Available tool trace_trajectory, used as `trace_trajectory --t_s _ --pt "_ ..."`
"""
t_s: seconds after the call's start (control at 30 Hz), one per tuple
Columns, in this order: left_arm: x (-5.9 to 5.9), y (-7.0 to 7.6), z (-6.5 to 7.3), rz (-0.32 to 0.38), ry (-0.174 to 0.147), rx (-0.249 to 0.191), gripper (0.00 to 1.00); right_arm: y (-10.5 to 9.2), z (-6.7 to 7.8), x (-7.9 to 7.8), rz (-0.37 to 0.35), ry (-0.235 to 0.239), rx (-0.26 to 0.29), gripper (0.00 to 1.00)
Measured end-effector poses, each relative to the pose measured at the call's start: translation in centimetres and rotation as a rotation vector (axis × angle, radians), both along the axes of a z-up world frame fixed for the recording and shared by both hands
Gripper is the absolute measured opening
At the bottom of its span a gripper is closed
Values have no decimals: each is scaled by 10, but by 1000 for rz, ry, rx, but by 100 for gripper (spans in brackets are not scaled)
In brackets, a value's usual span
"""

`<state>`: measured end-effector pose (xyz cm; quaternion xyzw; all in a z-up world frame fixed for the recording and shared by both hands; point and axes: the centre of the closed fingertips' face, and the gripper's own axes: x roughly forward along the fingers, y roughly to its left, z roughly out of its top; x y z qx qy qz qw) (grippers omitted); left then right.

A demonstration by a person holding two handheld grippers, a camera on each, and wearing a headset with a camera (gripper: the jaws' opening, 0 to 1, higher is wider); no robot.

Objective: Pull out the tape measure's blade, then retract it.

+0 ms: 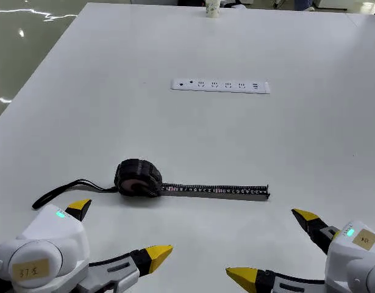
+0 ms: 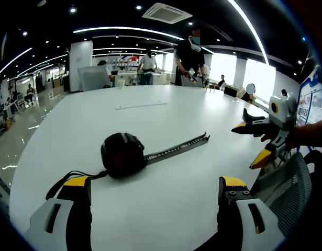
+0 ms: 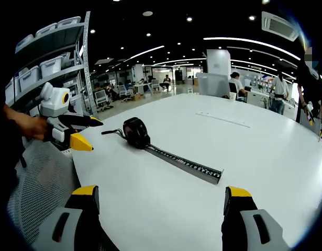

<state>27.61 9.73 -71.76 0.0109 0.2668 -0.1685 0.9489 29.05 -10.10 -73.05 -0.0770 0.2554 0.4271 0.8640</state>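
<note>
- Down in the head view, the black tape measure (image 1: pixel 138 177) is lying on the white table (image 1: pixel 175 134), its blade (image 1: pixel 214 191) stretching flat to the right and its wrist strap (image 1: pixel 65 190) trailing left. A power strip (image 1: pixel 221 86) is lying well beyond it, and a cup (image 1: pixel 212 8) is standing at the far edge. The left gripper (image 1: pixel 117 231) and right gripper (image 1: pixel 274 247) are hovering near the table's front edge, both spread wide and gripping nothing.
- In the left gripper view, the left gripper (image 2: pixel 154 183) is gaping, with the tape measure (image 2: pixel 123 154) sitting ahead between its jaws, apart from them. The right gripper (image 2: pixel 251 144) is hanging at the right, jaws parted.
- In the right gripper view, the right gripper (image 3: pixel 161 191) is gaping too, the blade (image 3: pixel 184 163) running towards it from the tape measure (image 3: pixel 135 132). The left gripper (image 3: pixel 88 133) is hovering at the left, jaws apart.
</note>
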Motion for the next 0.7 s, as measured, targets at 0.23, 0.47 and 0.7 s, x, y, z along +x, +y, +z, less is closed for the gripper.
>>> trace_trajectory --t_s 0.23,0.47,0.7 --pt "10 1 -2 13 7 10 99 -6 -5 7 30 17 -13 99" --pt "18 1 -5 16 18 19 99 -11 -11 12 88 29 -38 97" --pt "29 2 -6 24 19 22 99 -15 -17 20 145 28 -78 95"
